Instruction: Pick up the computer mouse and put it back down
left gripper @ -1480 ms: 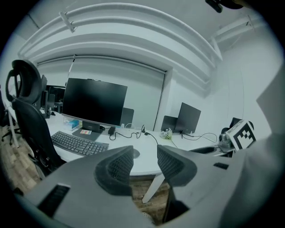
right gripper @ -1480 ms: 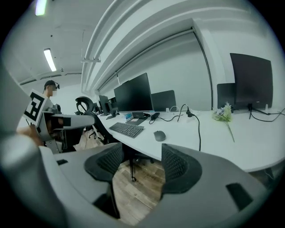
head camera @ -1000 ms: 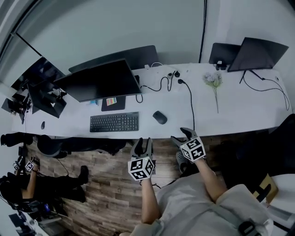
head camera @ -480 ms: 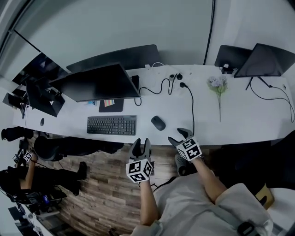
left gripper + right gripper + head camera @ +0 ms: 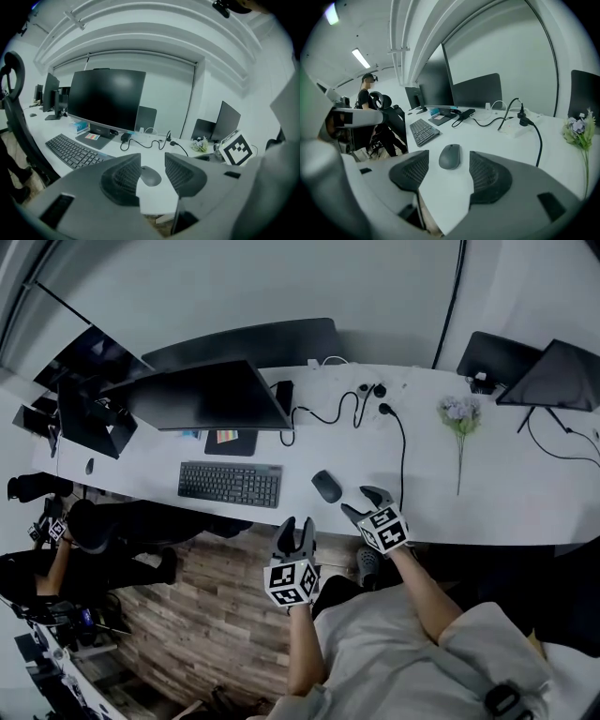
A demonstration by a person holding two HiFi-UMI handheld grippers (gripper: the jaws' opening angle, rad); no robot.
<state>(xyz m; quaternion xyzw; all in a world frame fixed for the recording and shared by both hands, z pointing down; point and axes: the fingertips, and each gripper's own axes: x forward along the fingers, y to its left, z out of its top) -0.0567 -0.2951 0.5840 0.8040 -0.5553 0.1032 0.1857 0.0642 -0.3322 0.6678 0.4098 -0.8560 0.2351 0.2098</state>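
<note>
The computer mouse (image 5: 326, 486) lies flat on the white desk (image 5: 506, 502), close to the front edge. There is bare desk all around it, and nothing touches it. The keyboard (image 5: 230, 484) is to its left, well apart, with open desk between them. A black cable (image 5: 403, 451) runs from the back of the desk toward the front edge, to the right of the mouse.

The right gripper (image 5: 364, 502) is at the front edge, near the mouse, on its right. Its jaws are wide apart and hold nothing. In the right gripper view the mouse sits just ahead of the gap, and the pads do not touch it.

The left gripper (image 5: 295, 529) hangs off the desk, over the wood floor (image 5: 216, 615), in front of the edge. Its jaws are apart too, with nothing in them.

Farther back stands a big dark monitor (image 5: 202, 395). A bunch of flowers (image 5: 459, 413) lies far off to the right.
</note>
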